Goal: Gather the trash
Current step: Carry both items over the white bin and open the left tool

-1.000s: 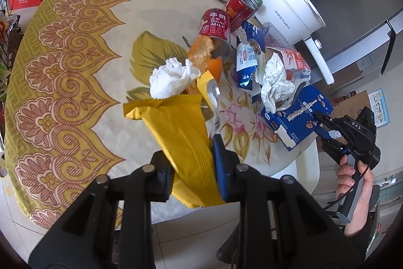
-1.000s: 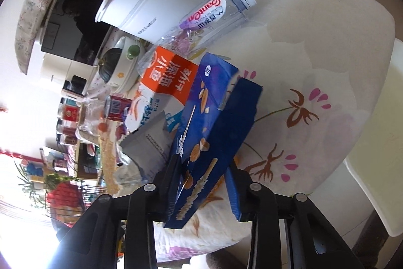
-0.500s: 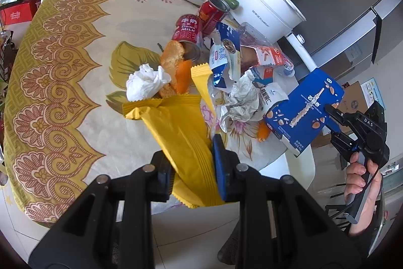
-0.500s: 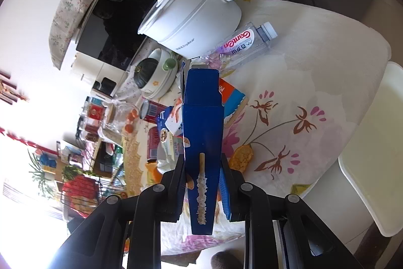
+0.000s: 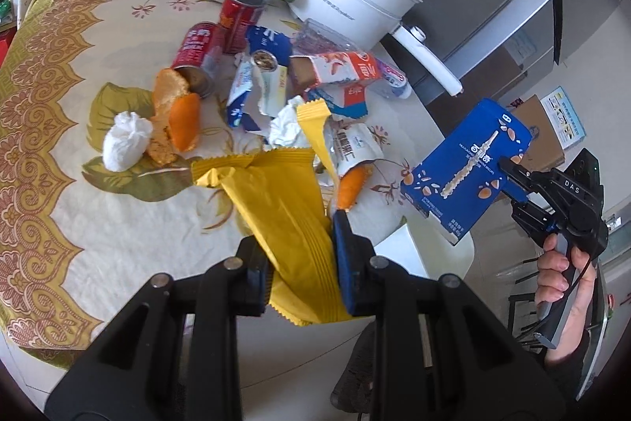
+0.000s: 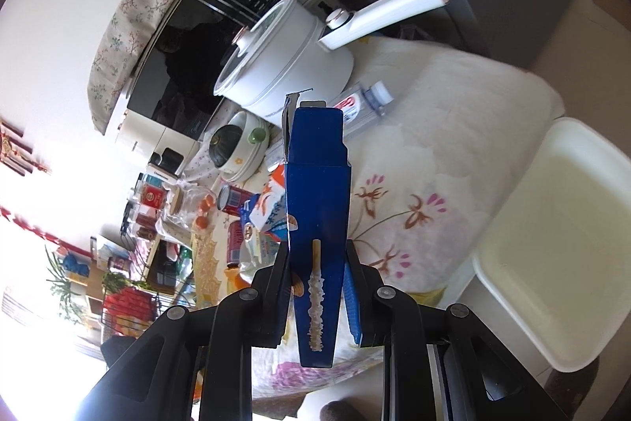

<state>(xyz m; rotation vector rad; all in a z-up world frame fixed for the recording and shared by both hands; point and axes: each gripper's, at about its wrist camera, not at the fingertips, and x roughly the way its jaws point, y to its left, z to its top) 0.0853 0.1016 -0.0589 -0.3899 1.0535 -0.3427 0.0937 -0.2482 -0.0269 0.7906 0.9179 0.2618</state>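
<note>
A: Item one: the crinkled yellow foil snack wrapper (image 5: pixel 284 219). Location?

B: Clamped between the pads of the left gripper (image 5: pixel 299 275), above the near edge of the round table with the floral and gold-patterned cloth (image 5: pixel 59 129). It looks light, limp and slick. The pads hold its lower third; a grip nearer the crimped end would likely slip less. Its long axis runs away from the gripper, open end toward the litter pile.

A: Item two?

B: The flat blue cardboard biscuit box (image 6: pixel 319 223), pinched across its narrow sides by the right gripper (image 6: pixel 317 287), clear of the table beside the white plastic chair (image 6: pixel 552 243). It looks light and stiff but crushable, so moderate force suffices. Its long axis points forward along the fingers, torn flap farthest out.

A: Remaining material?

B: A crumpled white tissue (image 5: pixel 126 141), orange peel (image 5: pixel 183 121), two red drink cans (image 5: pixel 219 38) and torn cartons lie on the cloth, before the white electric pot (image 5: pixel 351 6).
</note>
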